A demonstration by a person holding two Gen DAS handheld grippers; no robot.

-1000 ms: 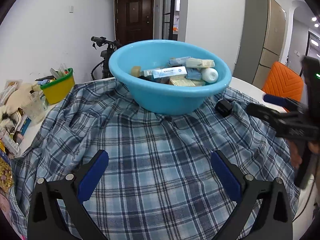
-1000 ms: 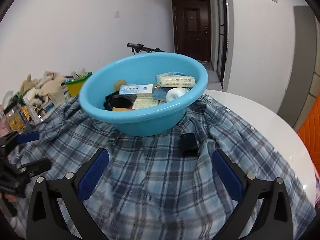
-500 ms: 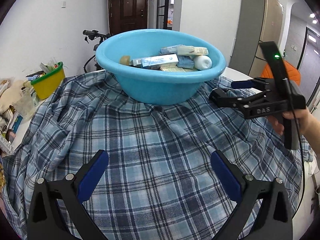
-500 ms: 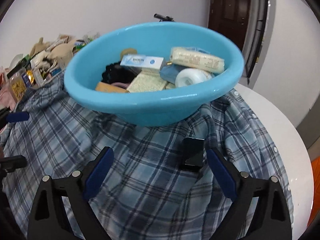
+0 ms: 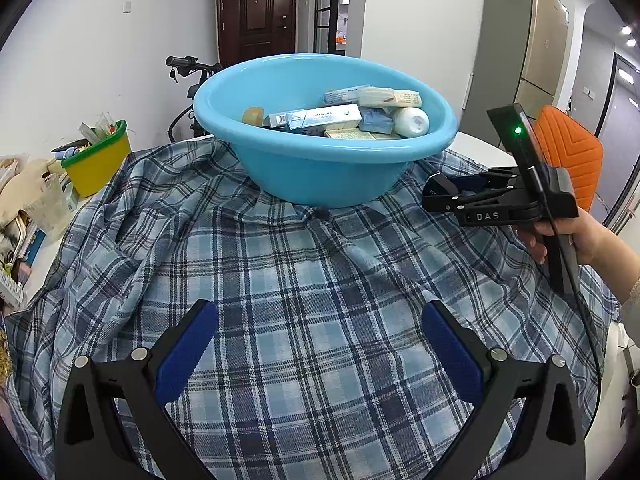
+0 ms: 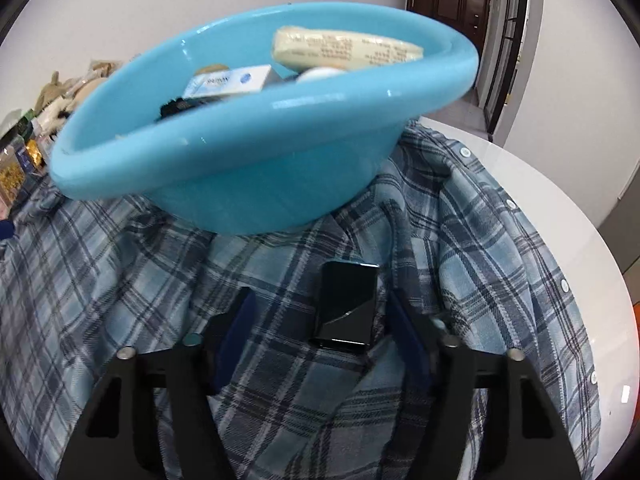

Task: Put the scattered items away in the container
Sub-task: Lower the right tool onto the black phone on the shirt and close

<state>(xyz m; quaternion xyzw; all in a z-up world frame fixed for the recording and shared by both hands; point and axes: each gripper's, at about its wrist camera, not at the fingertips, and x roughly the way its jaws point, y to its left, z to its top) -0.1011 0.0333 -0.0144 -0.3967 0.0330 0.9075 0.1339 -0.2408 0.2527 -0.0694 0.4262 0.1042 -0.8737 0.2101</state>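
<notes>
The right gripper (image 6: 320,320) points down at the plaid shirt (image 6: 500,272), its jaws closing around a small black box (image 6: 348,306) that lies flat on the cloth between the blue pads; the right-hand pad (image 6: 404,332) stands just beside the box, the left-hand pad apart from it, and neither is seen pressing yet. Directly beyond the fingertips stands the blue basin (image 6: 256,148), holding cartons, a wrapped packet and a white bottle. The left gripper (image 5: 320,344) hangs released, jaws wide over bare shirt, nothing between them; the basin (image 5: 320,160) lies ahead of it, a yellow tub (image 5: 98,162) far to its left.
</notes>
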